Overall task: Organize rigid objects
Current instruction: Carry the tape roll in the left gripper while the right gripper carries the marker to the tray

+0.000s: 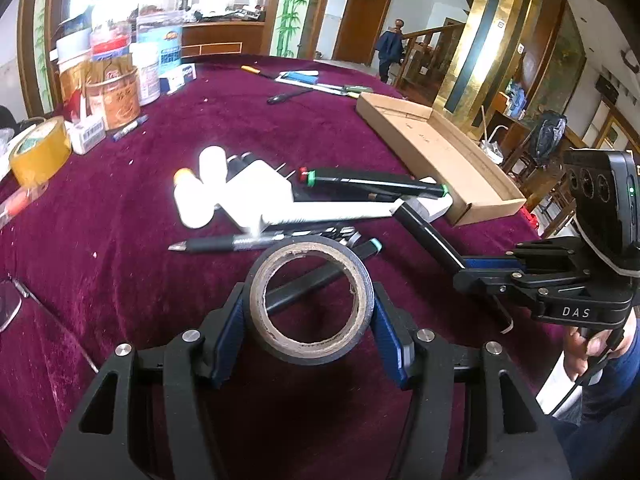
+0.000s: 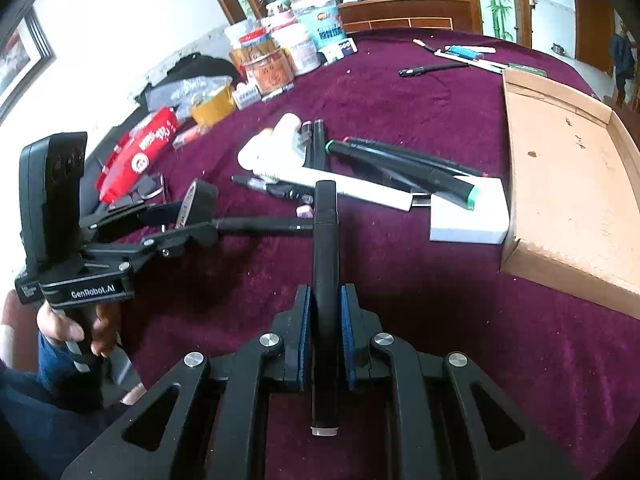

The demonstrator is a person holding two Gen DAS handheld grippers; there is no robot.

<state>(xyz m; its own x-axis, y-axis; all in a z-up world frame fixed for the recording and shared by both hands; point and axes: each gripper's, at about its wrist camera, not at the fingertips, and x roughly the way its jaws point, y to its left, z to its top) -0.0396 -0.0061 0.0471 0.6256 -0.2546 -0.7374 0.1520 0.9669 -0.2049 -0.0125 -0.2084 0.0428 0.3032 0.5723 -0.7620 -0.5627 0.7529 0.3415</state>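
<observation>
Maroon tablecloth (image 1: pixel 120 240); hand-held grippers gripping tape roll (image 1: pixel 310 300), marker (image 2: pixel 325 280)

The label print on the jars (image 1: pixel 120 92) at the table's far edge is too small to be read. A pair of glasses (image 1: pixel 8 304) is cut off by the left edge of the left wrist view. The lower end of the black marker (image 2: pixel 325 280) is blurred, and the pens beneath the tape roll (image 1: pixel 310 304) are partly hidden.

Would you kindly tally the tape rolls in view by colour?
Black roll: 1, in the left gripper
Yellow roll: 1
Total: 2
</observation>
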